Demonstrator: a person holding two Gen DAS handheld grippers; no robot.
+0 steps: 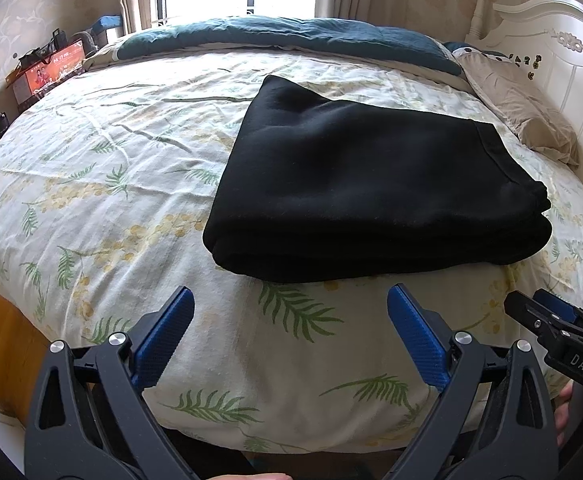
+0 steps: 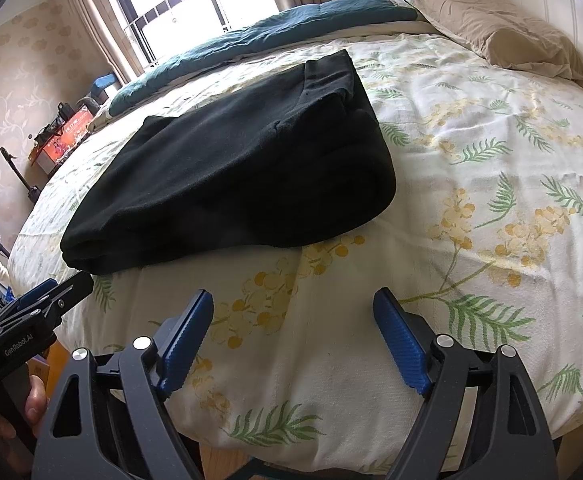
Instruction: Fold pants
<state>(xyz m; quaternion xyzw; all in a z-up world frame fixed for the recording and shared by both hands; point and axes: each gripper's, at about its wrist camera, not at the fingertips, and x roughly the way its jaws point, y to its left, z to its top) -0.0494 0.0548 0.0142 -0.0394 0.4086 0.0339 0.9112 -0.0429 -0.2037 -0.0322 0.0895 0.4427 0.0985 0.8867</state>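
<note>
Black pants (image 1: 375,188) lying as a thick stacked bundle on the bed (image 1: 103,184), toward the near edge and nearer the headboard (image 1: 551,60) side than the foot; layered edges facing the near edge in the left wrist view. Judged from that stack: folding apparently done or at its last step, with only a squaring-up or a final check left.

Left gripper (image 1: 290,304) hanging just short of the near edge, fingers (image 1: 171,328) spread wide, nothing between them, clear of the cloth. Right gripper (image 2: 293,308) likewise released and empty, off the bundle's near right corner, also apart from the fabric. Each visible in the other's view at the frame edge.

Next move, if any more folding is wanted: reach forward past the bed's near edge, pinch all layers together at the bundle's corners so the stack does not slip apart, and lift evenly. Otherwise, draw back and leave the bundle untouched. Soft thick knit, likely to sag and slide if caught by one layer only.

Writing: "DAS" in white on the right gripper's body in the left wrist view; "GenRobot.AI" on the left gripper's body in the right wrist view. Orange printed box (image 1: 57,68) beyond the bed's far left corner, lettering too small to read. Small dark decorations on the headboard, illegible.
</note>
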